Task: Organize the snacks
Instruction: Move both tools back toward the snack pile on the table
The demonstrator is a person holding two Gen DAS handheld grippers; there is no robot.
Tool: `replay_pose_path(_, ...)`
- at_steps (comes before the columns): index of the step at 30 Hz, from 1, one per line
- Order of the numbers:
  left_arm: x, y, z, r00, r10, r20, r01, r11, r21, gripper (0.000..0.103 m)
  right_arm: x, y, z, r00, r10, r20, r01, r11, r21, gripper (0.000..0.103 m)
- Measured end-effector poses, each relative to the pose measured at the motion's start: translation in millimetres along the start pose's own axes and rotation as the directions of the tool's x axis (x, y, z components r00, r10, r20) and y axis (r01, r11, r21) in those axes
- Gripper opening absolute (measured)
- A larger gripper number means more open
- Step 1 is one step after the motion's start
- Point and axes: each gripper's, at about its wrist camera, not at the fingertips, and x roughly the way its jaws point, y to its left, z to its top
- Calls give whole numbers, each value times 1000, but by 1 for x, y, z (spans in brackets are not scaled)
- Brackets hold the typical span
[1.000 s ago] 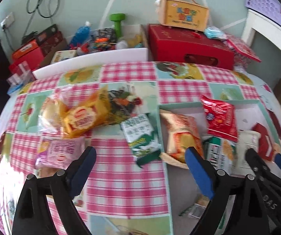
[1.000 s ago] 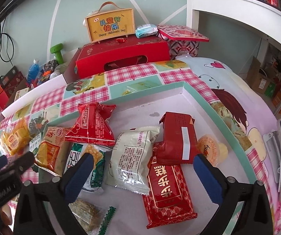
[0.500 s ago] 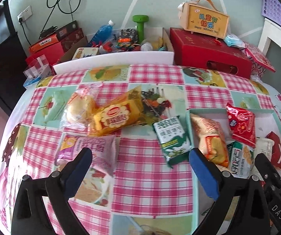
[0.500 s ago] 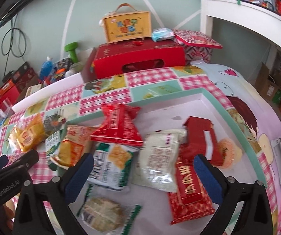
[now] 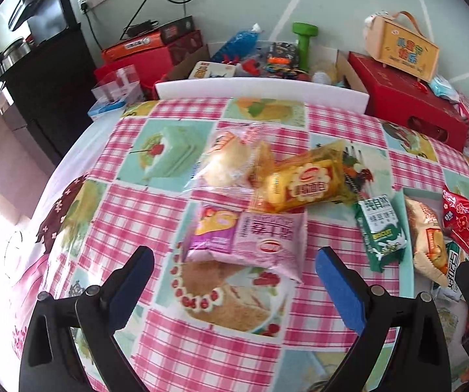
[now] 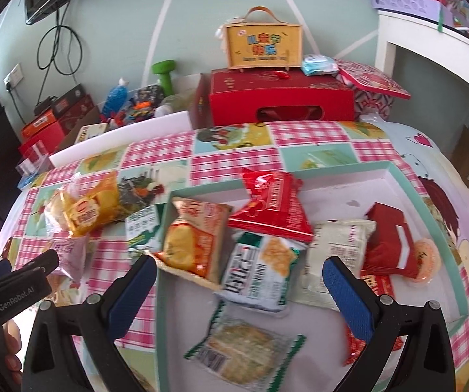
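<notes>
Your left hand-held gripper (image 5: 234, 281) hangs released, and the pink pack (image 5: 250, 241) lies just ahead between its fingers, long axis crosswise, left of the tray (image 6: 394, 170). Your right hand-held gripper (image 6: 239, 289), also released, probably hovers over the tray. Since a second ago your left has swung from the tray edge toward the pack.

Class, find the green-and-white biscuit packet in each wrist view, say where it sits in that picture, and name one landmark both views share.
Left wrist view: the green-and-white biscuit packet lies right of centre, against the tray's left rim, beyond the right finger.
Right wrist view: the same packet lies left of centre, just outside the tray's left wall, above the left finger.
Shared landmark: the yellow cake packet lies up and left of it.
</notes>
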Motion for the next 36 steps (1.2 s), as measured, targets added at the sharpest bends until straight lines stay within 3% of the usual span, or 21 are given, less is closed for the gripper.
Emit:
replay_pose_path(7,3,35,-1,1000,7,-13,-8,996,-84,99,4,35,-5,996,87,-16,-88,995,-43,103)
replay_pose_path(18,13,67,2,998,-46,-40,39,986,-162,99,13,82,-13,988,154,-24,-156,981,-114,103)
replay_pose_path(22,19,67,4,995,-82,-55,72,983,-169,99,17,87,-13,986,165,-13,-165,979,-119,96)
replay_pose_path(26,29,58,9,988,-138,-64,125,975,-185,99,24,81,-10,990,140,-15,-141,985,-104,84)
replay_pose_path(32,48,33,21,980,-181,-79,163,969,-187,99,29,78,-2,992,124,-11,-125,986,-111,80)
replay_pose_path(36,55,24,24,984,-155,-86,139,976,-166,99,29,80,4,993,116,5,-115,986,-122,79)
